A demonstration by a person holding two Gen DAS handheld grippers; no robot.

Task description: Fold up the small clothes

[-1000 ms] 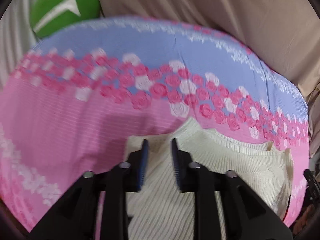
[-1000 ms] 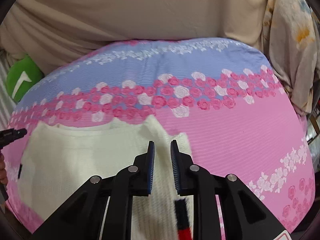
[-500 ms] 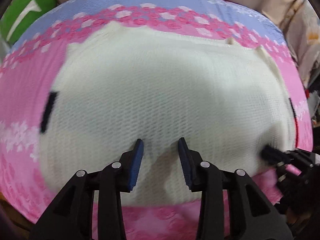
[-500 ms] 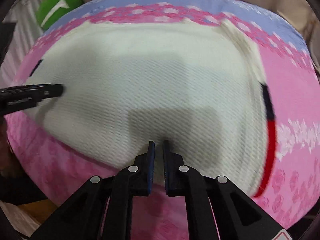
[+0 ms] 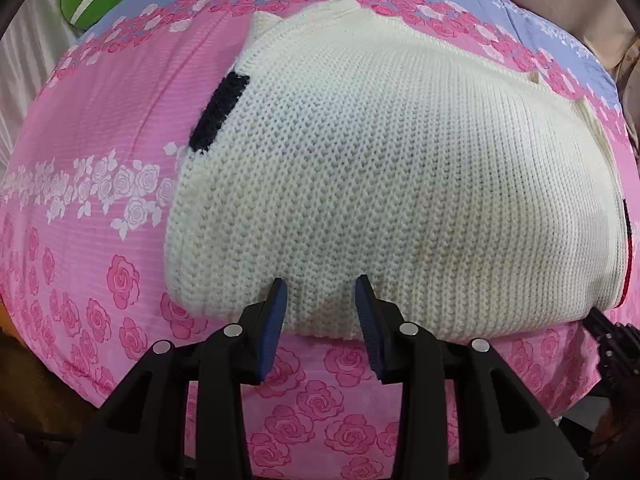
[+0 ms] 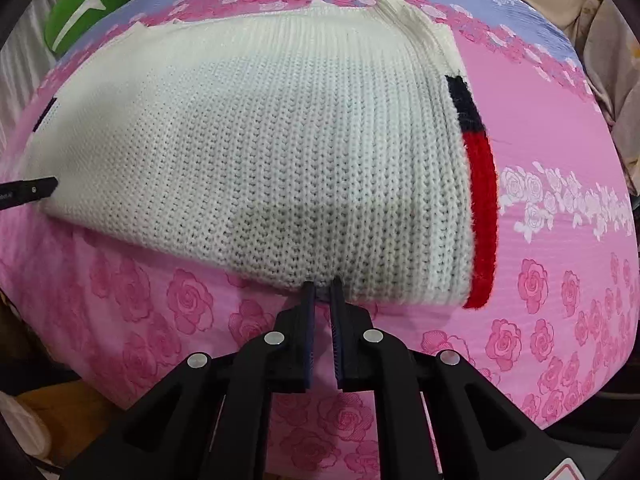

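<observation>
Cream knit sweater (image 5: 384, 168) lies flat on pink rose-print bedsheet (image 5: 100, 208), filling centre of both views. Left gripper (image 5: 320, 300) at bottom centre of left wrist view: jaws apart w/ the near hem between the blue pads (image 5: 276, 312); can't tell if the pads touch the knit. Black stripe (image 5: 218, 112) on the sweater's edge at centre left. Far right edge of sweater cut off by the fisheye rim; only a thin dark/red sliver shows there.

Right wrist view: right gripper (image 6: 322, 290) at bottom centre, jaws nearly together, pinching the sweater's near hem; a bit of knit sits in the narrow gap. Black-and-red stripe (image 6: 478, 184) runs down the sweater's edge at right. Tip of the other gripper pokes in at mid left edge of frame, against the knit, rest out of frame.

Green cushion (image 6: 80, 12) upper left, partly cut off. Beige fabric (image 6: 600, 60) at upper right, blurry, hard to ID.
</observation>
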